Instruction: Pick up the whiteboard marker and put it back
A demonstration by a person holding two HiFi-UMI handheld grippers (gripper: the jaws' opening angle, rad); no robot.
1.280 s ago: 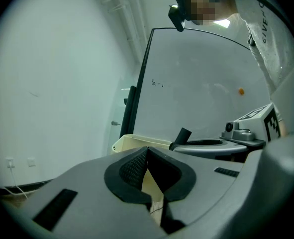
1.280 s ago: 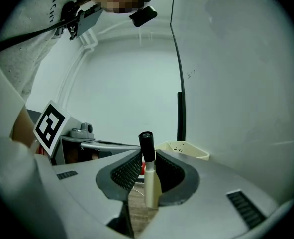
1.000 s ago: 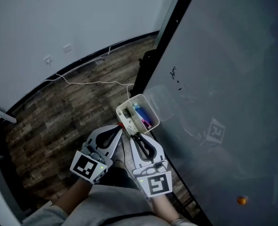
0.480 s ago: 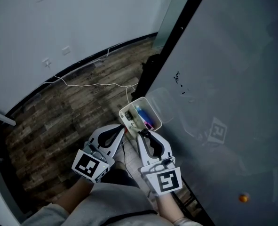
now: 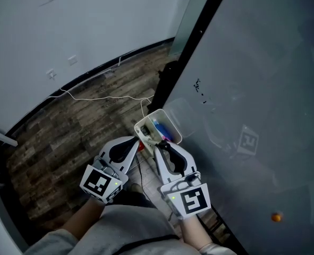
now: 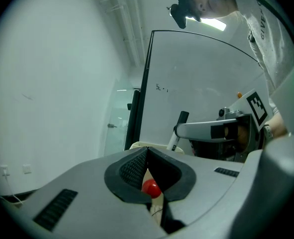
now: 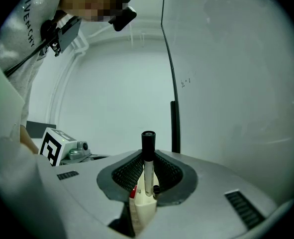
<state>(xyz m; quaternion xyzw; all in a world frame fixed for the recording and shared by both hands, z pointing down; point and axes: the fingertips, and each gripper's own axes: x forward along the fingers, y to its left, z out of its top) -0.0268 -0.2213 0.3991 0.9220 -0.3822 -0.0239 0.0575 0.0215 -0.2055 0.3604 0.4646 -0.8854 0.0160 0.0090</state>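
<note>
Whiteboard marker [image 7: 147,156]: white barrel, black cap uppermost, standing nearly upright; clamped by the barrel between the pads of the right gripper [image 7: 147,172], cap clear above the jaws. Seen from the left gripper view, the marker [image 6: 178,131] leans slightly, its lower end at the rim of the cream holder [image 6: 159,146]; whether the end is inside the holder cannot be told.

Holder [image 5: 172,124]: open-topped box on the lower edge of the whiteboard [image 5: 252,89], beside its black frame [image 5: 191,41]; contents include a blue marker [image 5: 158,125] and a red cap [image 6: 150,187]; other contents too small to identify.

Right gripper [image 5: 159,149]: just beside the holder on the board side.

Left gripper [image 6: 147,164]: jaws drawn together at the tips; the red cap and the holder's cream wall show through the gap below the tips; whether the tips pinch the holder's rim cannot be told. In the head view the left gripper [image 5: 137,144] is at the holder's outer corner, close alongside the right gripper.

Surroundings: small dark scribbles [image 5: 199,86] on the board; one orange spot [image 5: 276,217] low on the board; wood-plank floor [image 5: 82,126]; a white cable [image 5: 98,96] lying across the floor near the pale wall [image 5: 66,25].
</note>
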